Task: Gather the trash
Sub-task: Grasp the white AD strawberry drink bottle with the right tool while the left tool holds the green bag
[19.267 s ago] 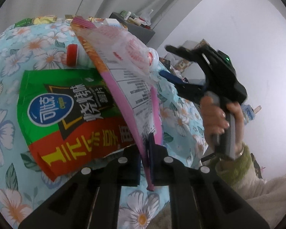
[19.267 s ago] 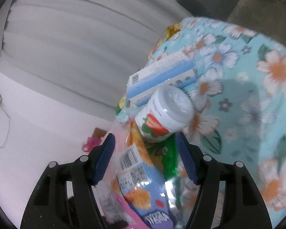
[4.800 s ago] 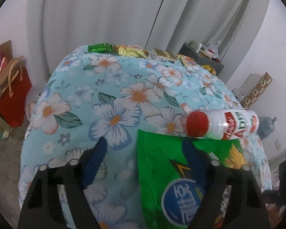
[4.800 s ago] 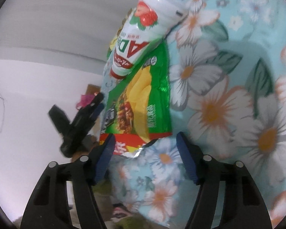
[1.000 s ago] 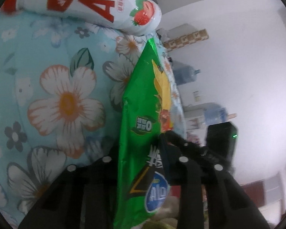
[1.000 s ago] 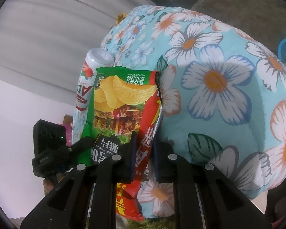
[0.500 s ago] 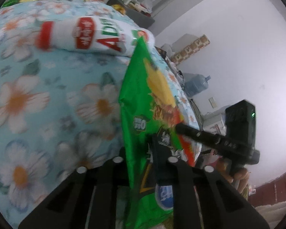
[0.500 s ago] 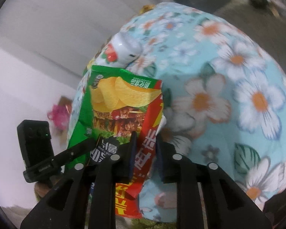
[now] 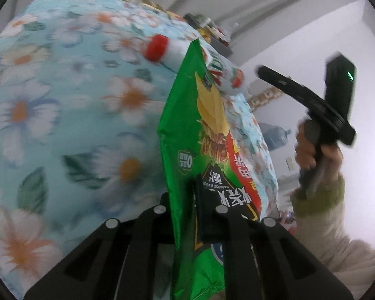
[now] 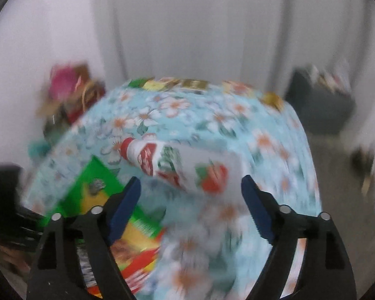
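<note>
Left claw (image 9: 190,200) clamped on the chip bag (image 9: 200,130); only the right wrist view shows the right claw (image 10: 190,200) just opened, empty, before the bottle (image 10: 177,162).

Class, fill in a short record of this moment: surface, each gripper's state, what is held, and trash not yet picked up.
surface: table under a floral cloth
left gripper: shut on the green chip bag, bag lifted on edge
right gripper: open, nothing between its fingers, its jaws have just been opening
not yet picked up: drink bottle with red cap, lying on its side on the cloth
</note>
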